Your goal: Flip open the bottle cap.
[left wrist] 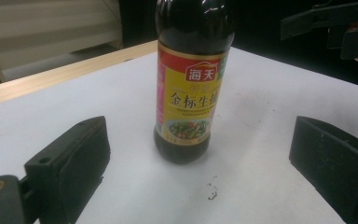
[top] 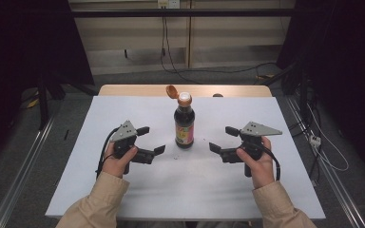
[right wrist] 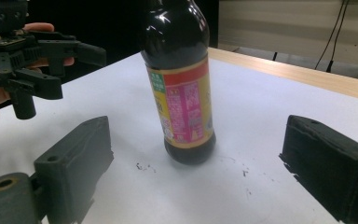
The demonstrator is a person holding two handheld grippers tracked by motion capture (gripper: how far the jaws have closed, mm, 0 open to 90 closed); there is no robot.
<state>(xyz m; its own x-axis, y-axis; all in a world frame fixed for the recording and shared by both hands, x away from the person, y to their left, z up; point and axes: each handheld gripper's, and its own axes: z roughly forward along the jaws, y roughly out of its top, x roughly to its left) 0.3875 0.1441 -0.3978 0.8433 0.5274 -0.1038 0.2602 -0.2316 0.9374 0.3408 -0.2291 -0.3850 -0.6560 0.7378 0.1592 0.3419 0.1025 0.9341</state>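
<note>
A dark soy sauce bottle (top: 184, 124) stands upright at the middle of the white table, its orange flip cap (top: 171, 91) swung open to the back left. It carries a red and yellow label (left wrist: 186, 98) with Chinese characters; the label's other side (right wrist: 185, 105) faces the right gripper view. My left gripper (top: 151, 140) hovers open just left of the bottle, jaws pointing at it. On the opposite side my right gripper (top: 221, 138) is open too, aimed at the bottle. Nothing is between either pair of jaws.
The white sheet (top: 123, 190) covers a wooden table whose bare far edge (top: 138, 89) runs behind the bottle. Small dark specks (left wrist: 210, 192) lie on the sheet near the bottle's base. Cables (top: 171, 61) trail over the floor beyond the table.
</note>
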